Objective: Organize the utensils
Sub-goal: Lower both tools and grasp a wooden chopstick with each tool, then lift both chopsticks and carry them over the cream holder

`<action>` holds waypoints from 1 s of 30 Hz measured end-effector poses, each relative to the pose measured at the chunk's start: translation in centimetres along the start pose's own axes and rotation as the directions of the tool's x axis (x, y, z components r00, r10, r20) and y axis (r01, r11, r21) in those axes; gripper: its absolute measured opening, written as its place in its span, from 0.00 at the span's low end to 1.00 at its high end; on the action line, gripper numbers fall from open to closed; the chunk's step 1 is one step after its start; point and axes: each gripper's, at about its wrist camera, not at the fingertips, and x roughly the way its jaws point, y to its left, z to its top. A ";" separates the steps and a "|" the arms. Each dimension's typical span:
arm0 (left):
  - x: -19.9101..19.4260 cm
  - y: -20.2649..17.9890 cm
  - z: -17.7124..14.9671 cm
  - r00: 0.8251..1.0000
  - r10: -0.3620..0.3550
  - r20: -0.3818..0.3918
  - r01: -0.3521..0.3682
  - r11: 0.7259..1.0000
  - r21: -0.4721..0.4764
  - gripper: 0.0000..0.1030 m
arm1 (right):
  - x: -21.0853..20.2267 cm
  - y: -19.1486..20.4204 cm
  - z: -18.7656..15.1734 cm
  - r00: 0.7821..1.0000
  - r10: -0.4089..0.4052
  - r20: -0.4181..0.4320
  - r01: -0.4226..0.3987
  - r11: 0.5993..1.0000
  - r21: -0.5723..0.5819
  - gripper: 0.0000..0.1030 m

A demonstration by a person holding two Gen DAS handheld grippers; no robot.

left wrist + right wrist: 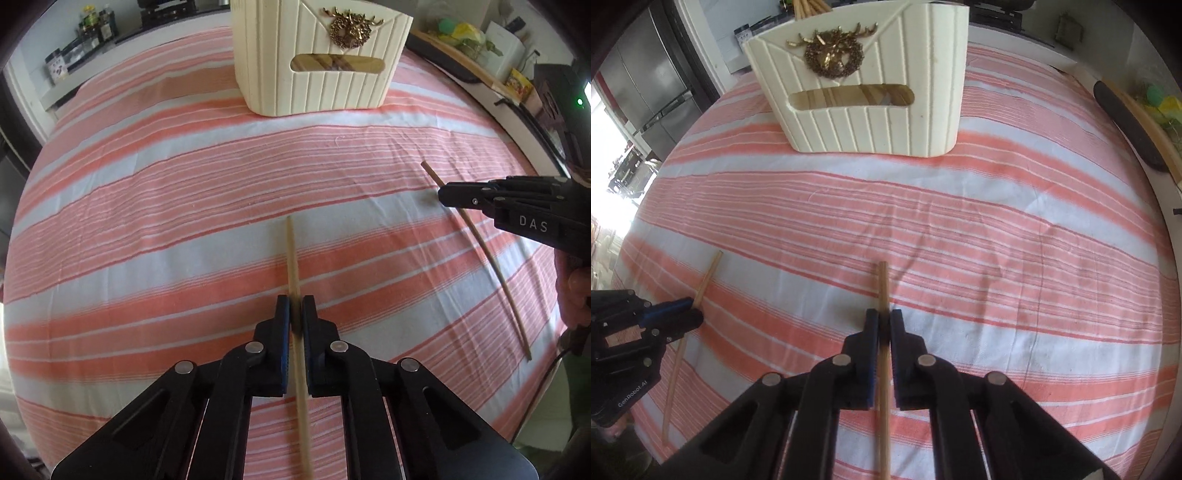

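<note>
Wooden chopsticks are what you hold now, one in each claw. Your left gripper is pressed together on the pale chopstick, which lies along its fingers and points toward 12 o'clock. Your right gripper pinches the darker chopstick in the same way. Both sticks are thin, straight and smooth, and each is gripped partway along its length, so a long tail passes back between the fingers.

The risk, I think, is that a stick turns in the pads. The contact is narrow and the wood is smooth, so the long free end may swing the stick when you lift or tilt it. Then the tip would not meet the opening of the holder. A second risk is that the two sticks cross or knock together if both hands go to the holder at once.

Beyond the sticks, the striped pink and white cloth covers the table. At 12 o'clock, well apart from both tips, stands the cream ribbed holder with a gold deer ornament; more chopsticks show through its slot.
</note>
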 end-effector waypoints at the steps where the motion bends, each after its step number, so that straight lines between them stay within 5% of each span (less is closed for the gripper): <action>1: -0.6 0.1 -0.1 1.000 -0.012 0.023 0.012 1.000 -0.006 0.04 | -0.6 -0.3 -0.3 0.999 0.021 0.027 -0.022 1.000 0.019 0.06; 7: -6.2 0.3 -0.5 0.979 -0.046 0.198 0.045 0.999 0.007 0.04 | -7.1 -0.8 -2.2 0.970 0.099 0.223 -0.116 0.991 0.068 0.06; 17: -14.7 1.8 -1.3 0.898 -0.112 0.426 0.135 0.991 -0.023 0.04 | -15.7 1.1 -3.0 0.881 0.116 0.458 -0.106 0.993 -0.049 0.06; 24: -15.2 1.8 -0.8 0.895 -0.019 0.445 0.049 0.997 -0.057 0.04 | -17.4 1.6 -3.5 0.843 0.113 0.527 -0.104 0.994 -0.046 0.06; 30: -15.2 1.4 -0.5 0.889 0.058 0.454 -0.036 0.998 -0.057 0.04 | -18.2 2.0 -3.1 0.835 0.099 0.542 -0.079 0.995 -0.060 0.06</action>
